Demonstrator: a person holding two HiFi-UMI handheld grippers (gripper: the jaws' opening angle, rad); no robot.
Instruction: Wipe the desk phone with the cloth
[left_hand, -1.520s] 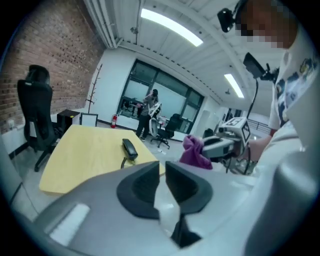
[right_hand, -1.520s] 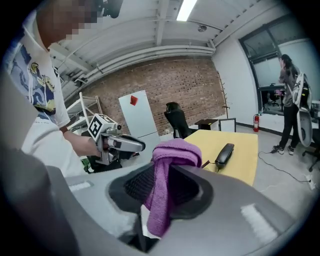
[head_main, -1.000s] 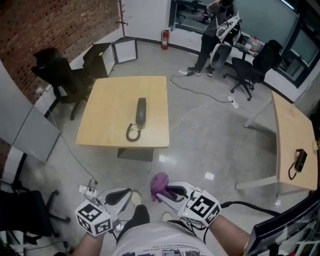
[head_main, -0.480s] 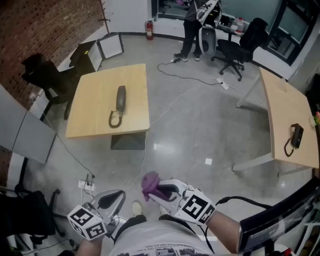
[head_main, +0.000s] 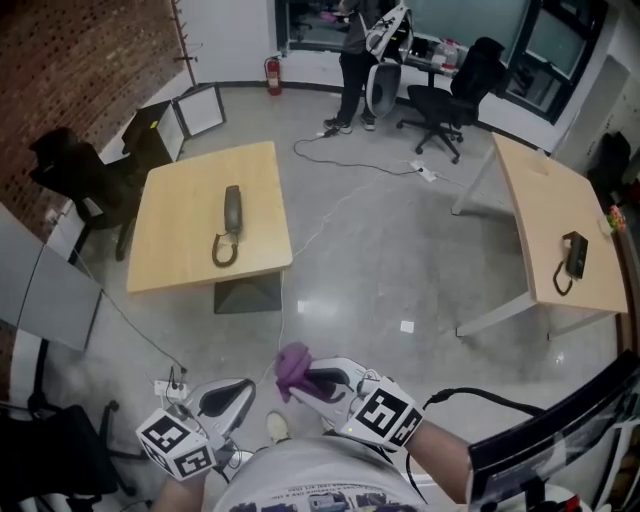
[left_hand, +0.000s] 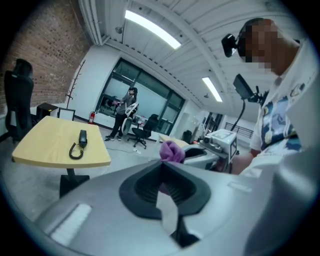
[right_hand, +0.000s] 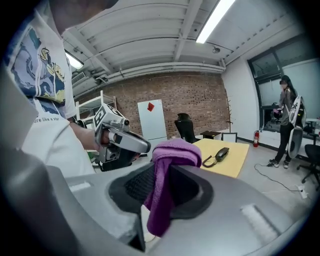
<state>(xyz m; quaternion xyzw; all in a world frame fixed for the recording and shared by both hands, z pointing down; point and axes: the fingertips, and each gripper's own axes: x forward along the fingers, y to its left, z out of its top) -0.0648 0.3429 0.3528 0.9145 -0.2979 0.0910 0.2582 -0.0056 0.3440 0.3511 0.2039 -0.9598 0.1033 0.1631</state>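
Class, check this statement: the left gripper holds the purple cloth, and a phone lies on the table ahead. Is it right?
Not quite. The cloth is clamped in the right gripper, not the left gripper, which is shut and empty; the right gripper view shows it. A phone does lie on the table.

A red brick wall (head_main: 90, 70) was seen down the left side, and the floor (head_main: 400, 250) was done in shiny grey concrete. Two light wooden tables were set well apart: a squarish table (head_main: 170, 240) near the brick, a longer table (head_main: 545, 210) off right. Black office chairs (head_main: 478, 62) were parked by dark-framed windows (head_main: 555, 40). Strip lights (left_hand: 152, 29) were mounted on the white ceiling.
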